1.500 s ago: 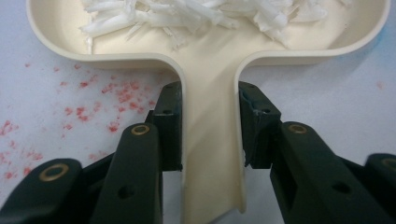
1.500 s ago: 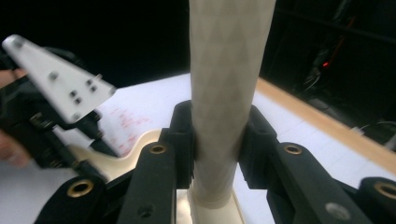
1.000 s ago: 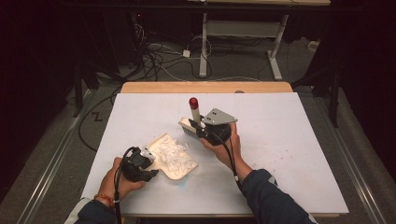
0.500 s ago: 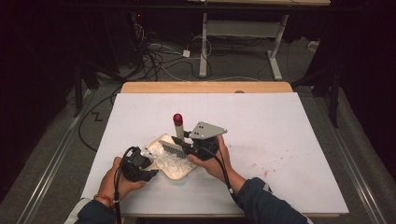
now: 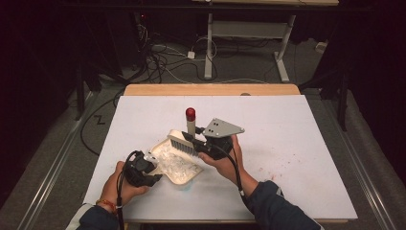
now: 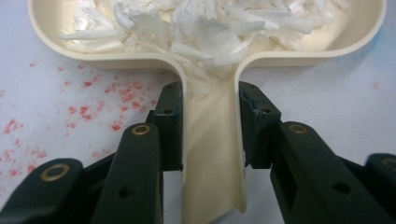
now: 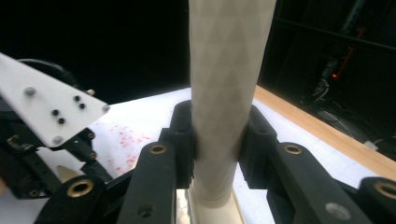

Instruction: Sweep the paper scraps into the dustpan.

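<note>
A cream dustpan [image 5: 184, 168] lies on the white table, heaped with white paper shreds [image 5: 173, 160]. My left gripper [image 5: 143, 168] is shut on its handle [image 6: 212, 154], one jaw on each side, and the shreds [image 6: 201, 28] fill the pan [image 6: 51, 39] ahead. My right gripper [image 5: 203, 143] is shut on a cream brush [image 5: 191, 127], whose handle stands upright with a red tip [image 5: 190, 113]. Its bristles [image 5: 181, 143] hang over the pan's far edge. In the right gripper view the handle [image 7: 229, 84] rises between the jaws of the right gripper [image 7: 217, 140].
Red specks dot the table top [image 5: 297, 143] right of my right arm and beside the pan handle [image 6: 93, 102]. A wooden strip [image 5: 210, 89] borders the far edge. Cables [image 5: 172, 57] and a desk frame [image 5: 282, 52] stand on the floor beyond. The left gripper's pale plate [image 7: 46, 107] shows close by.
My right gripper carried the brush left and toward me, from behind the pan onto its far edge, then lifted it a little. The left gripper and the dustpan stayed put.
</note>
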### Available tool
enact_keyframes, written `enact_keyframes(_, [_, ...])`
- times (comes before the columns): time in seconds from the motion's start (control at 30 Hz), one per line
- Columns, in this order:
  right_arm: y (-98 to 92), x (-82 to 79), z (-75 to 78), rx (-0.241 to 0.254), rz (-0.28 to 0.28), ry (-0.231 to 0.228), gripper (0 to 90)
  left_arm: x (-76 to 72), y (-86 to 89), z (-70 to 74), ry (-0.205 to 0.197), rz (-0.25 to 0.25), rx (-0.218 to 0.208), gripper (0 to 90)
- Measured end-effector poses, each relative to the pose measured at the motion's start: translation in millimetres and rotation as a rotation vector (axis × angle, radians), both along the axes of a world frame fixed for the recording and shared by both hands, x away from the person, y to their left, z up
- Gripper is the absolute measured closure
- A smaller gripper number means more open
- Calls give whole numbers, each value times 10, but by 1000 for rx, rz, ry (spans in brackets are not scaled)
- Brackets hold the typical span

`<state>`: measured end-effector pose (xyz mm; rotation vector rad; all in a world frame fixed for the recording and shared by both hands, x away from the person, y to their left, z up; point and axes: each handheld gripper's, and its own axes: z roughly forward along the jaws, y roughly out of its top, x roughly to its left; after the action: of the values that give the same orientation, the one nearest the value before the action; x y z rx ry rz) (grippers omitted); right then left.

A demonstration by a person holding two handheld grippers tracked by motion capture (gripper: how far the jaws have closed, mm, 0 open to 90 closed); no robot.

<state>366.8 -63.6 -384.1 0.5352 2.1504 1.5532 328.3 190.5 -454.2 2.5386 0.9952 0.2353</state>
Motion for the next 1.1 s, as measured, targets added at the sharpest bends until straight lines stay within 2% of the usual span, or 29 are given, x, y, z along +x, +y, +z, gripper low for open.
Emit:
enact_keyframes(0.17, [-39,62,-20,-4,-25,14,710,-2,3,-4,2,3,-3,634])
enact_keyframes(0.37, [1,219,-173,-57,-76,18,709,-4,11,-2,2,2,-1,634])
enact_keyframes(0.47, [47,281,-231,-56,-78,20,710,-12,46,10,4,4,-8,634])
enact_keyframes(0.6, [128,302,-244,-51,-70,18,710,-13,67,-2,8,8,-11,634])
enact_keyframes(0.67, [182,312,-233,-49,-62,1,709,-18,62,0,5,6,-6,634])
enact_keyframes(0.8, [292,334,-231,-39,-30,7,710,-21,63,4,2,5,-5,634])
enact_keyframes(1.0, [420,254,-259,-56,43,18,710,-20,72,-6,4,5,-7,635])
enact_keyframes(1.1, [418,210,-237,-59,54,8,710,-28,88,1,5,3,-5,634])
